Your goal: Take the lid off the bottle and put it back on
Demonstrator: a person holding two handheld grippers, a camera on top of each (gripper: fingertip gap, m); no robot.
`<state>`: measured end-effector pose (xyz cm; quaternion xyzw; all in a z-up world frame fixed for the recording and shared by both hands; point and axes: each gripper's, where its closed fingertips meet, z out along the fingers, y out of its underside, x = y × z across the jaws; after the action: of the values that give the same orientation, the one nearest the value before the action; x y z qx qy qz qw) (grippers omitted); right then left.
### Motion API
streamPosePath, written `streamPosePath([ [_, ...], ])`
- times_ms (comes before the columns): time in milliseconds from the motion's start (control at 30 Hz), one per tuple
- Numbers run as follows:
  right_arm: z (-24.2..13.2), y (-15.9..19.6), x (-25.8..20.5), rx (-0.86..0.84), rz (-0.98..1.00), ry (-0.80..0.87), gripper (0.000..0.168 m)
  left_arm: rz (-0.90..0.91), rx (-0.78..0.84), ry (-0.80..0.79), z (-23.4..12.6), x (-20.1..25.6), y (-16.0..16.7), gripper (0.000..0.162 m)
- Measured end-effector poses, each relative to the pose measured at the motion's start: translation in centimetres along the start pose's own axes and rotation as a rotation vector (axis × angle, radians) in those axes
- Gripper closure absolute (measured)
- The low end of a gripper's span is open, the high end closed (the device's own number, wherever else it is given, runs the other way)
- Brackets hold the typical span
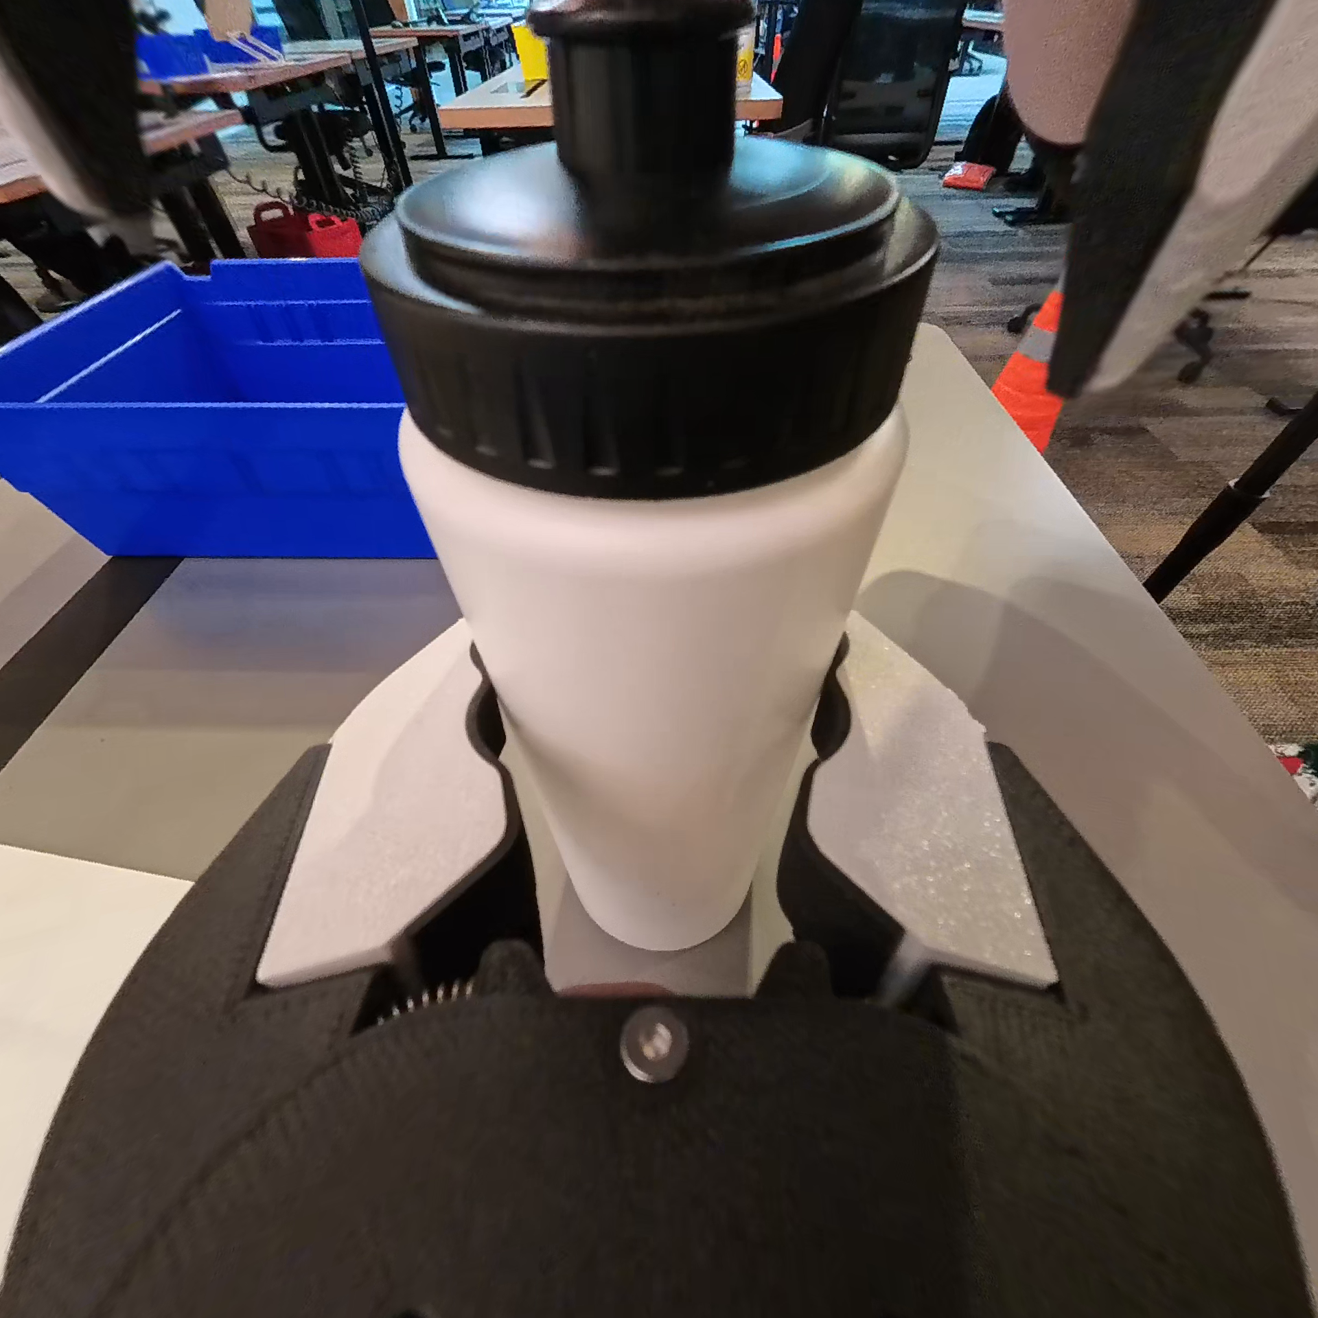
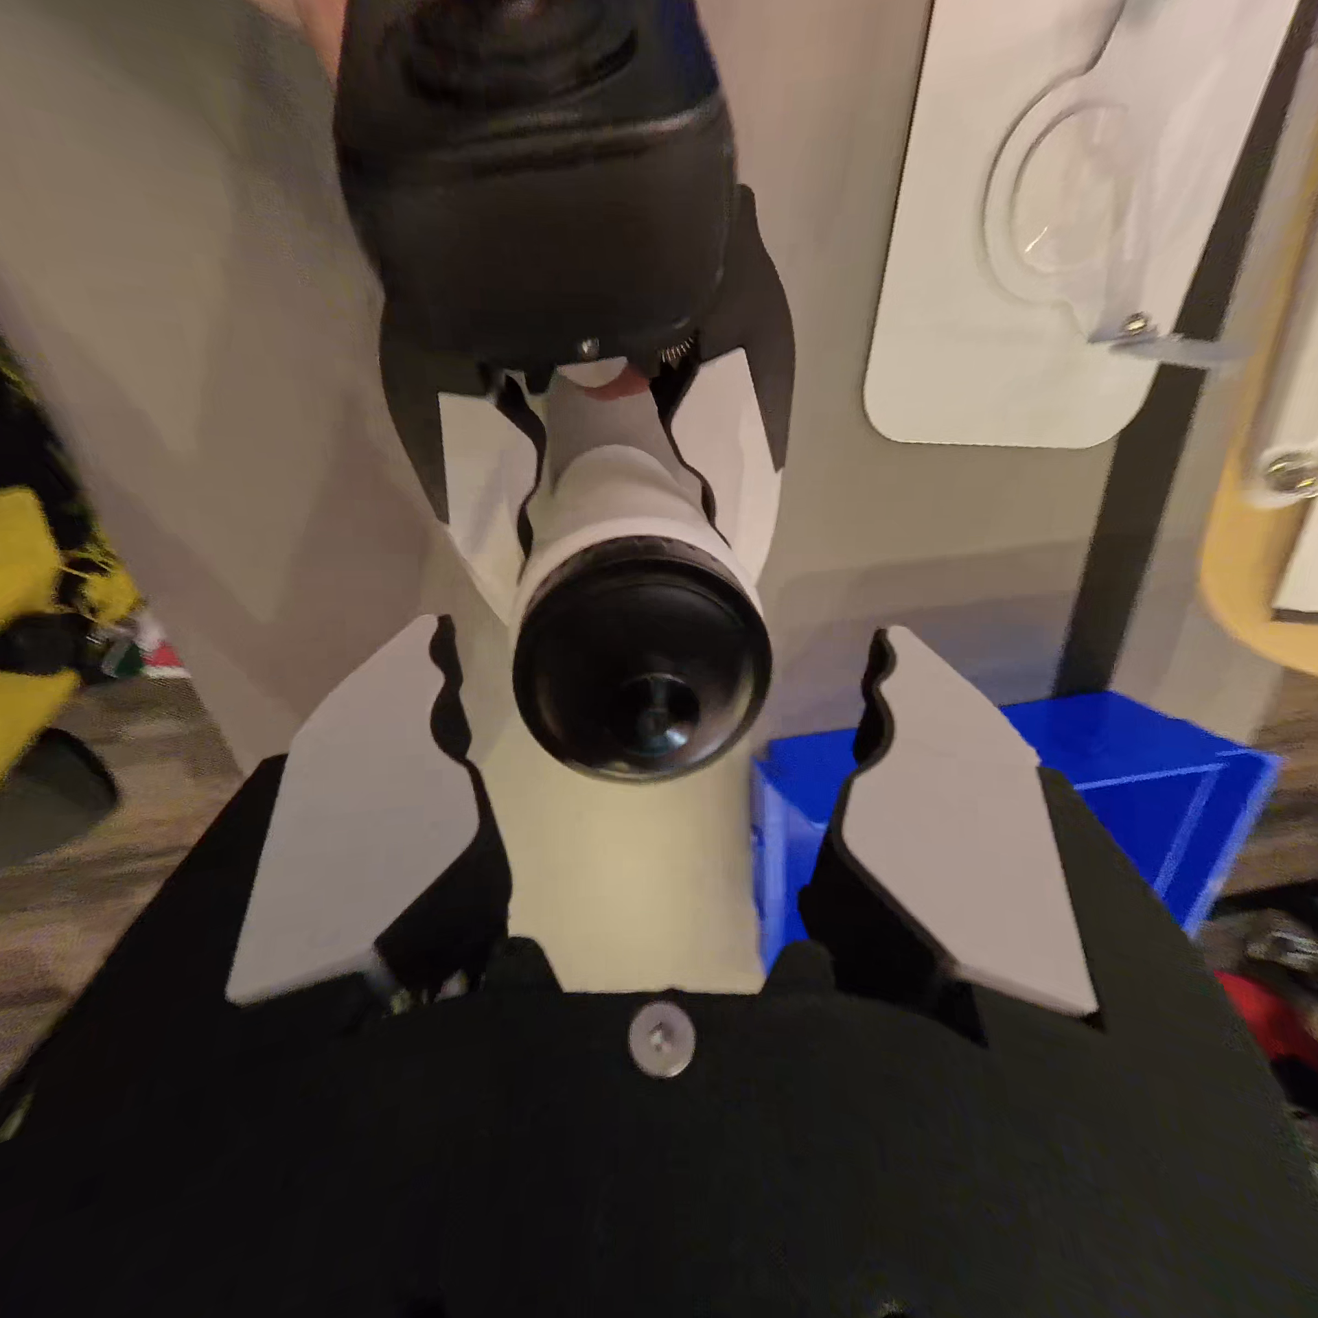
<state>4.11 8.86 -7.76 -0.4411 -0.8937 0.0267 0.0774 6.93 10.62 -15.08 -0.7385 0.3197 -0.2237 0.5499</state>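
We find the left gripper (image 1: 660,720) clamped on the white bottle (image 1: 656,677), black lid (image 1: 645,342) on. The right gripper (image 2: 660,702) hovers apart around the lid. The blue bin (image 1: 192,428) on the tabletop (image 1: 214,685) shows no contents.

Carpet (image 1: 1177,471), desks (image 1: 499,100) (office, perhaps).

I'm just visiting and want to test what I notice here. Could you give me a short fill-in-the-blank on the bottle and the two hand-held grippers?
1. The left hand-held gripper is shut on the white ____.
2. The lid on the bottle is coloured ____.
3. The right hand-held gripper has its jaws ____, one on each side of the lid.
4. Behind the bottle a ____ bin sits on the table.

Missing words: bottle; black; open; blue
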Motion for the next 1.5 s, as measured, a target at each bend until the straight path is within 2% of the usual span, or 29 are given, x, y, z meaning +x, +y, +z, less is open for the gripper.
streamPosePath([
  [100,-0.5,0.3,-0.4,0.007,-0.143,0.001,0.064,-0.001,0.002,0.001,0.0,0.0,0.0,0.076],
  [233,0.0,0.7,-0.6,-0.025,-0.211,-0.023,0.098,-0.001,0.001,-0.002,0.0,0.0,0.0,0.076],
  [267,0.1,0.6,-0.6,-0.023,-0.200,-0.025,0.097,-0.002,0.001,-0.001,0.0,0.0,0.0,0.076],
  [333,0.1,0.6,-0.6,-0.013,-0.153,-0.025,0.097,-0.002,0.001,0.001,0.0,0.0,0.0,0.076],
  [433,0.0,-0.1,-0.5,0.022,0.094,-0.051,0.100,0.001,-0.002,0.001,0.1,0.0,0.0,0.076],
  [500,0.0,-0.4,-0.3,0.037,0.190,-0.045,0.103,0.001,-0.001,0.002,0.1,0.0,0.0,0.076],
  [600,0.0,-0.3,-0.5,0.017,0.134,-0.039,0.103,0.003,-0.003,0.001,0.1,0.1,0.0,0.076],
  [633,0.0,-0.2,-0.5,0.008,0.097,-0.042,0.098,0.001,-0.002,0.002,0.1,0.1,0.0,0.076],
  [667,-0.1,0.0,-0.4,0.006,0.070,-0.031,0.085,0.001,-0.001,0.002,0.1,0.1,0.0,0.076],
  [767,-0.6,0.2,-0.2,0.008,-0.102,0.028,0.073,0.001,0.000,0.003,0.1,0.1,0.0,0.076],
  [833,-0.7,0.4,-0.5,0.003,-0.179,0.026,0.077,-0.001,0.003,0.003,0.2,0.0,-0.1,0.076],
  [900,-0.4,0.6,-0.8,-0.016,-0.218,0.006,0.091,0.000,0.002,0.002,0.2,0.1,-0.1,0.076],
  [933,-0.3,0.7,-0.6,-0.023,-0.218,0.013,0.099,0.000,0.000,0.000,0.2,0.0,-0.1,0.076],
  [1033,-0.1,0.5,-0.6,-0.017,-0.147,0.007,0.099,-0.002,0.002,0.003,0.2,0.0,0.0,0.076],
  [1167,-0.2,-0.3,-0.4,0.034,0.097,-0.024,0.104,-0.001,0.000,0.001,0.2,0.0,0.0,0.076],
  [1233,-0.2,-0.5,-0.3,0.046,0.147,-0.023,0.106,-0.001,0.001,0.002,0.2,0.0,0.0,0.076],
  [1333,-0.1,-0.5,-0.4,0.037,0.076,-0.029,0.105,0.001,-0.001,0.000,0.2,0.0,-0.1,0.076],
  [1400,-0.1,-0.5,-0.6,0.039,0.007,-0.036,0.086,0.000,0.000,0.000,0.2,0.0,-0.1,0.076],
  [1500,-0.1,-0.2,-0.3,0.022,-0.092,0.003,0.076,0.000,0.001,0.001,0.2,0.0,-0.1,0.076],
])
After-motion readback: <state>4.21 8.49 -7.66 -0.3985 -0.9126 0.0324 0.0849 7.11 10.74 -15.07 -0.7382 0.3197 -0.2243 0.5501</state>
